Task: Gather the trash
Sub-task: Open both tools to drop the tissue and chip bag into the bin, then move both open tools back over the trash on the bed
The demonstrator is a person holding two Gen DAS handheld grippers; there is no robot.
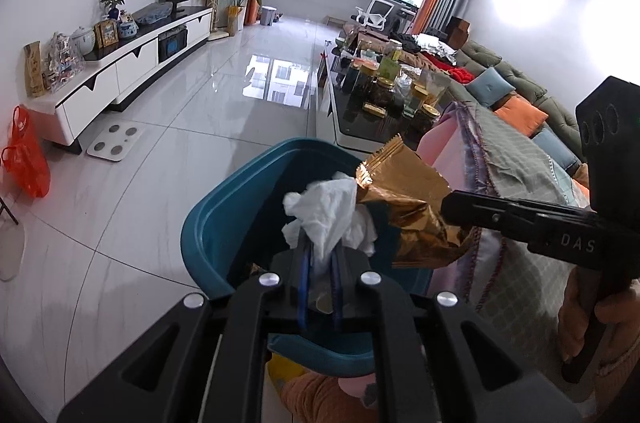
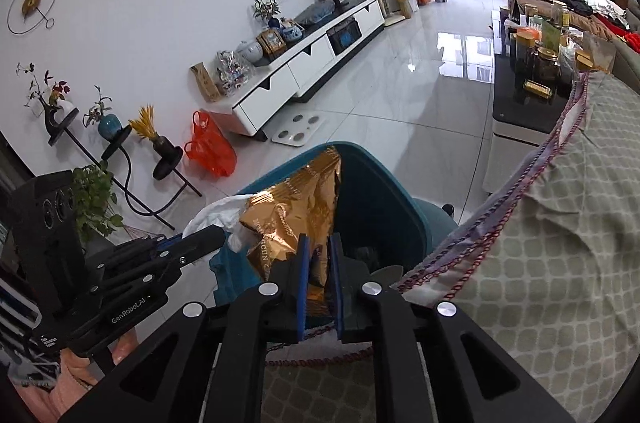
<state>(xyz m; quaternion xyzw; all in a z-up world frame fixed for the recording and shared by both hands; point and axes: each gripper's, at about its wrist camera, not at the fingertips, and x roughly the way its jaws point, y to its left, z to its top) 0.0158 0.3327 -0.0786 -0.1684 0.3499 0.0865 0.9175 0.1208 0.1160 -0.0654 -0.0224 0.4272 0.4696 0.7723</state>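
Hanging over the open mouth of a teal plastic waste bin point(image 1: 224, 223), both tools carry trash. The left tool point(image 1: 320, 263) is clenched on a crumpled white paper tissue point(image 1: 324, 215), which bunches up between its blue-edged fingers point(image 1: 305, 271) and spreads out above them, over the bin's dark inside. The right tool point(image 2: 319, 263) is clenched on a crinkled gold foil snack wrapper point(image 2: 296, 207); the wrapper's lower end sits between the two blue-edged fingers point(image 2: 303, 275) and the rest fans upward, its pointed top reaching the bin's far rim. In the left wrist view the right tool comes in from the right edge, with a hand point(image 1: 592, 319) around its handle, and the wrapper touches the tissue's right side. In the right wrist view the left tool enters from the lower left, the tissue just beside the wrapper.

A checked grey-green cloth with red stitched edging point(image 2: 552, 263) lies just right of the bin. Beyond it, a dark glass-topped low bench point(image 1: 360, 111) bears many jars point(image 1: 384, 89). An orange plastic bag point(image 2: 210, 151) stands on the glossy white tiled floor point(image 1: 192, 127) near a long white TV cabinet point(image 1: 132, 71) against the far wall, with a white bathroom scale point(image 1: 116, 141) close by.
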